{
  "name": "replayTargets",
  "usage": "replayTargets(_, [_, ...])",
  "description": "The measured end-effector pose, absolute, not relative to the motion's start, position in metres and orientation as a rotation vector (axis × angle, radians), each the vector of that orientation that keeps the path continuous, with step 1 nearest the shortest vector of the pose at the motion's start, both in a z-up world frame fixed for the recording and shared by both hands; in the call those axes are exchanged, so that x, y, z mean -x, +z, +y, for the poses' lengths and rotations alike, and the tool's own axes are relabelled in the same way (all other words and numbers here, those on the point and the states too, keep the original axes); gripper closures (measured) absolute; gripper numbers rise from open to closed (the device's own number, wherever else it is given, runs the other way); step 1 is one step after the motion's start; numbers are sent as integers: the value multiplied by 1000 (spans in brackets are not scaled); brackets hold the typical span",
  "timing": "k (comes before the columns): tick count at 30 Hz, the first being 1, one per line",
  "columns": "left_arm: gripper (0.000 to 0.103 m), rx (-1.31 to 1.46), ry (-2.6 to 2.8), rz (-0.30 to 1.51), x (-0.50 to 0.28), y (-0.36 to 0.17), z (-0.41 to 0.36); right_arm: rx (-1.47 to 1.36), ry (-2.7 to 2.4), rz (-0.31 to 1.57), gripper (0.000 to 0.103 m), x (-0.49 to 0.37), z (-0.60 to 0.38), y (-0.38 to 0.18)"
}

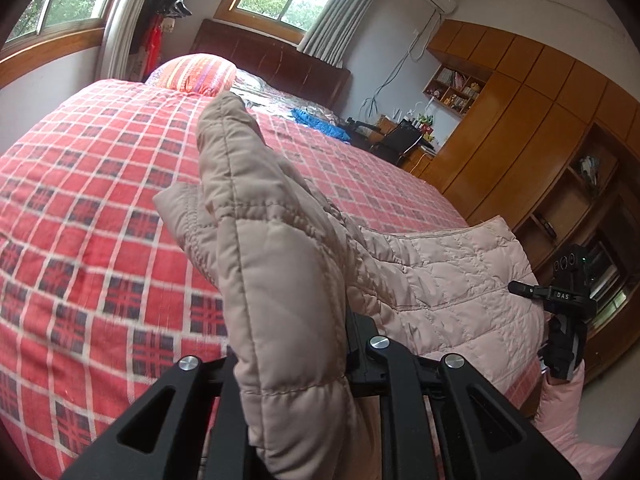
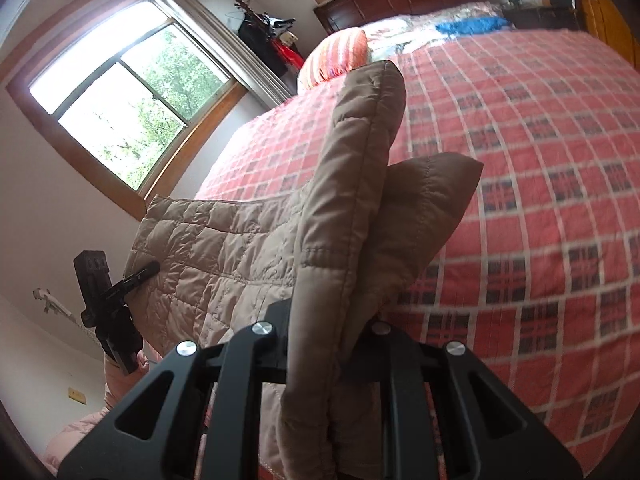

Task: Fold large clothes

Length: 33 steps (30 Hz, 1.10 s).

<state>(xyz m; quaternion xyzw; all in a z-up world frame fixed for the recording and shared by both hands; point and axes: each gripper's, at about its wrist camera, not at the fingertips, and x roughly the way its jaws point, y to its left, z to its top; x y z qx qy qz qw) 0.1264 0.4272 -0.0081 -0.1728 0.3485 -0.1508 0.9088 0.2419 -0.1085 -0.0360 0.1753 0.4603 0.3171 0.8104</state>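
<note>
A pale pink quilted jacket (image 1: 440,280) hangs stretched between both grippers above the red plaid bed (image 1: 100,200). In the left wrist view my left gripper (image 1: 296,344) is shut on a thick folded edge of it, and the fabric sticks up past the hidden fingertips. The right gripper (image 1: 560,300) holds the far edge at the right. In the right wrist view my right gripper (image 2: 332,344) is likewise shut on a bunched edge of the jacket (image 2: 224,248), with the left gripper (image 2: 116,292) at the far left edge. The bed cover (image 2: 540,160) lies beyond.
A striped orange pillow (image 1: 196,74) and a blue cloth (image 1: 320,120) lie near the dark headboard (image 1: 280,60). Wooden wardrobes (image 1: 520,120) line the right wall, with a desk and chair (image 1: 400,136) beside the bed. Windows (image 2: 120,100) are on the left wall. A pink sleeve (image 1: 560,408) shows under the right gripper.
</note>
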Motion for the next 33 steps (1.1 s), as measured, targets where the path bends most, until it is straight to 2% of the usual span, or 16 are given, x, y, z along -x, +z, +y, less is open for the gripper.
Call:
replayTargets(6, [86, 368, -258, 792, -131, -59, 442, -452, 604, 1086, 87, -238, -119, -96])
replayTargets(11, [75, 363, -231, 847, -137, -98, 447, -529, 587, 1154, 82, -239, -125, -137])
replayTargets(16, [68, 340, -206, 836, -131, -114, 446, -560, 590, 1164, 81, -242, -127, -150])
replayTargets(19, [65, 339, -193, 834, -130, -119, 445, -568, 588, 1167, 79, -242, -128, -152])
replayTargets(22, [59, 348, -168, 842, -127, -119, 444, -551, 566, 1163, 70, -242, -131, -149])
replayTargets(24, [54, 362, -137, 851, -122, -115, 448, -515, 522, 1155, 54, -238, -132, -143])
replayTargets(26, [54, 392, -116, 850, -113, -108, 453, -476, 466, 1132, 49, -232, -137, -131])
replayTargets(33, [54, 345, 57, 735, -68, -62, 465, -335, 362, 986, 49, -180, -150, -73])
